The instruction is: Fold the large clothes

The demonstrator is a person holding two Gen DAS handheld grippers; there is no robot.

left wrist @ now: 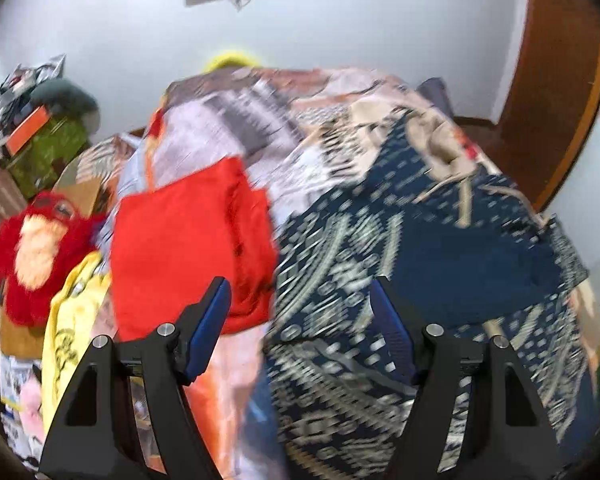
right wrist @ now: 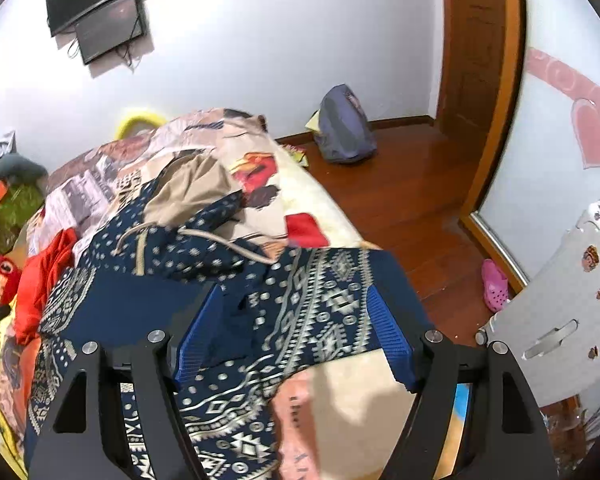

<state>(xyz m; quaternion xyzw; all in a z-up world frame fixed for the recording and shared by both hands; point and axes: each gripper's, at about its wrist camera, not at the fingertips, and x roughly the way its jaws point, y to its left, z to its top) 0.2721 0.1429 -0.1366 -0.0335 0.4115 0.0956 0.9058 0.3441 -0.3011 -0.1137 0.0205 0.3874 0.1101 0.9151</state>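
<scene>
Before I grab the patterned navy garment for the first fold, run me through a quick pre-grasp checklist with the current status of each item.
1. Left gripper open: ok, nothing between the blue pads.
2. Right gripper open: ok, it hangs over the cloth.
3. Navy garment with white geometric print spread flat: not ok, bunched with folds near its drawstring.
4. Garment free of other clothes: not ok, the red cloth lies against its left edge.
5. Garment's near-right corner reachable: ok, exposed on the bed near its edge.
6. Left view sharp enough to pick an edge: not ok, motion blur.
</scene>
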